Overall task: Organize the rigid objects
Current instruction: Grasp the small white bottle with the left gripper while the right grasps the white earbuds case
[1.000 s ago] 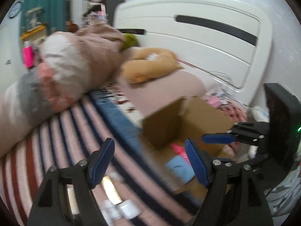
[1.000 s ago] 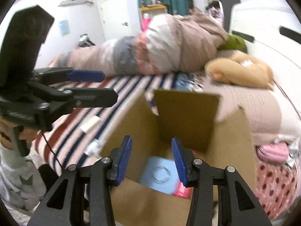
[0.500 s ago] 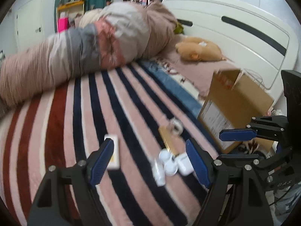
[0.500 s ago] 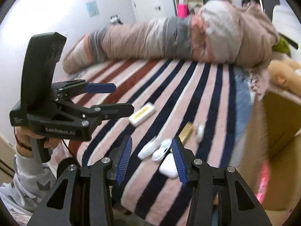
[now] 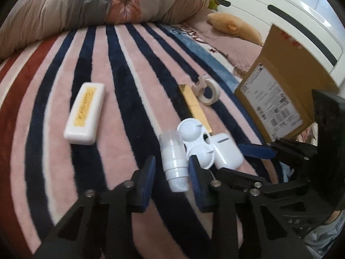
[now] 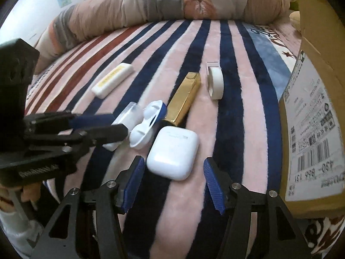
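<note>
On the striped pink bed blanket [image 5: 120, 129], a small white plastic bottle [image 5: 175, 161] is straddled by the closing jaws of the left gripper [image 5: 171, 172]. A white rounded earbud case [image 6: 173, 154] is framed, untouched, by the opening jaws of the right gripper [image 6: 172, 172].

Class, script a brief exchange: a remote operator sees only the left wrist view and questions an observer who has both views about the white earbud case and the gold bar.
Operator: The white earbud case lies beside the twin-cup case. Is anything around it?
Observer: Yes. In the right wrist view the right gripper straddles its near end. The jaws are opening and neither pad touches it.
Operator: The twin-cup case hides part of the gold bar. Where does its near end lie?
Observer: Its whole length shows in the right wrist view. The near end lies close to the earbud case's far edge, but I cannot tell whether they touch.
</note>
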